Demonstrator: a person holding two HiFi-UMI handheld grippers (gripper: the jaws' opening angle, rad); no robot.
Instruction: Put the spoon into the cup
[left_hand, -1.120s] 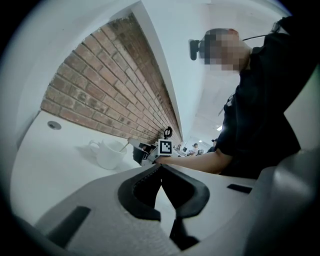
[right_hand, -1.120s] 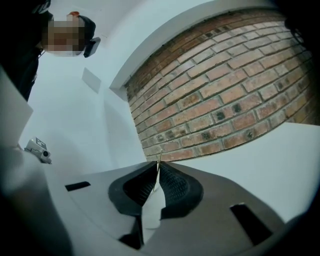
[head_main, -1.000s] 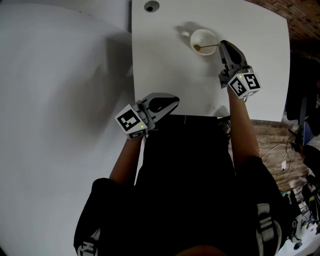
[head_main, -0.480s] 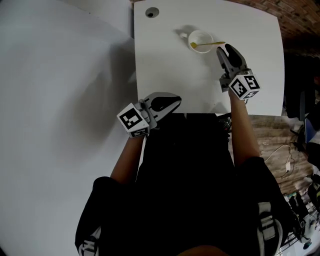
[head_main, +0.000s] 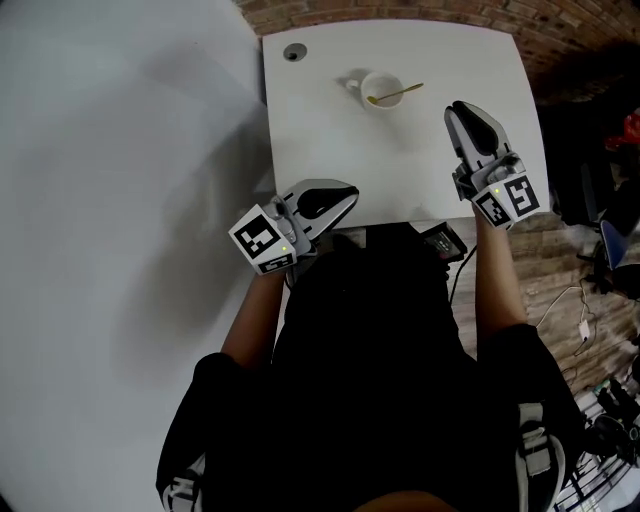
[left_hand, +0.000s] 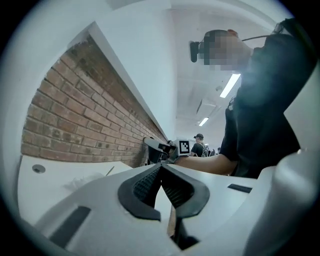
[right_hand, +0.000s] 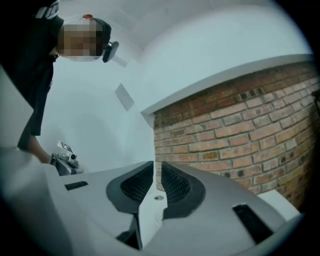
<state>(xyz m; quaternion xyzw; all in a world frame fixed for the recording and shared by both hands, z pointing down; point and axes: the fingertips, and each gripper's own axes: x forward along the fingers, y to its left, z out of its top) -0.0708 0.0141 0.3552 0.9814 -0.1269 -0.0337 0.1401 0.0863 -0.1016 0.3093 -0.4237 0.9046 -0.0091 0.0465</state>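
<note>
Slim gold spoon (head_main: 398, 95) lies in the white cup (head_main: 381, 88), handle leaning over the rim. Right gripper (head_main: 462, 110), near the cup: jaws narrow, closing on nothing. Left gripper (head_main: 348, 196), farther from the cup: jaws together, nothing held.

table: white top (head_main: 330, 150), fills the middle of my head view
cable hole: grey grommet (head_main: 293, 52), roughly 11 o'clock on the table, by the far corner
brick wall (head_main: 400, 10): runs along 12 o'clock, behind the table
black gadget (head_main: 440, 240): at the table's 6 o'clock edge, I honestly can't tell what it is
floor (head_main: 545, 250): wood planks at 3 o'clock, with cables (head_main: 570, 310) lying on them
</note>
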